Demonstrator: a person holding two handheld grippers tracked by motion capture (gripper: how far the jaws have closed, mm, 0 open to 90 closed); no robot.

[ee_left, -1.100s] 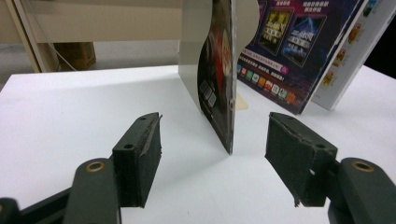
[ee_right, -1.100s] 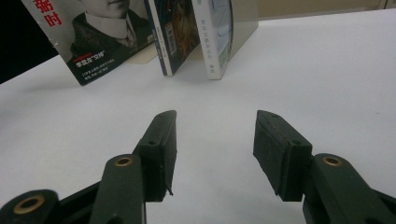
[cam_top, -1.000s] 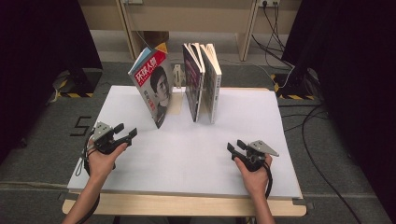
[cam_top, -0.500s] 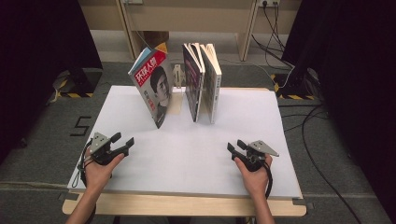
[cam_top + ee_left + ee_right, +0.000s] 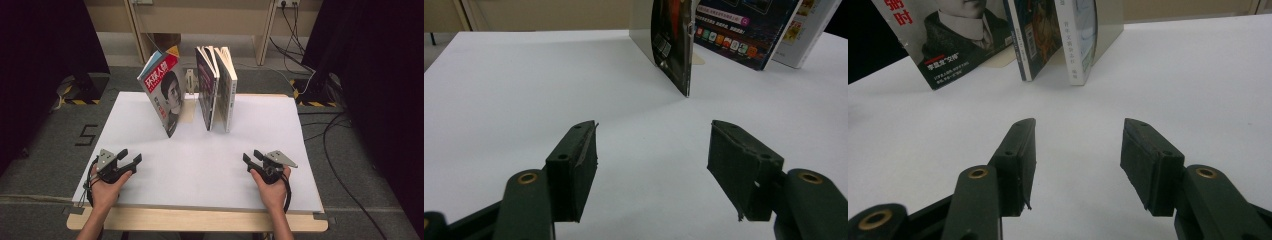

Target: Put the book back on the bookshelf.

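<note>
- The left hand-held gripper [image 5: 129, 161] is resting at the near left of the white worktop [image 5: 200, 165], jaws spread and holding nothing.
- The right hand-held gripper [image 5: 251, 159] is sitting opposite — also spread and empty.
- The leaning red-and-white portrait magazine [image 5: 164, 92] is standing toward the far edge, well apart from both.
- Just beside it, two upright paperback books [image 5: 216, 85] are standing together.
- Judging by this, nothing is gripped yet — the whole book-handling job is still waiting.

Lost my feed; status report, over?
Both hand-held grippers open, empty. Leaning magazine and upright books untouched. Nothing between.
</note>
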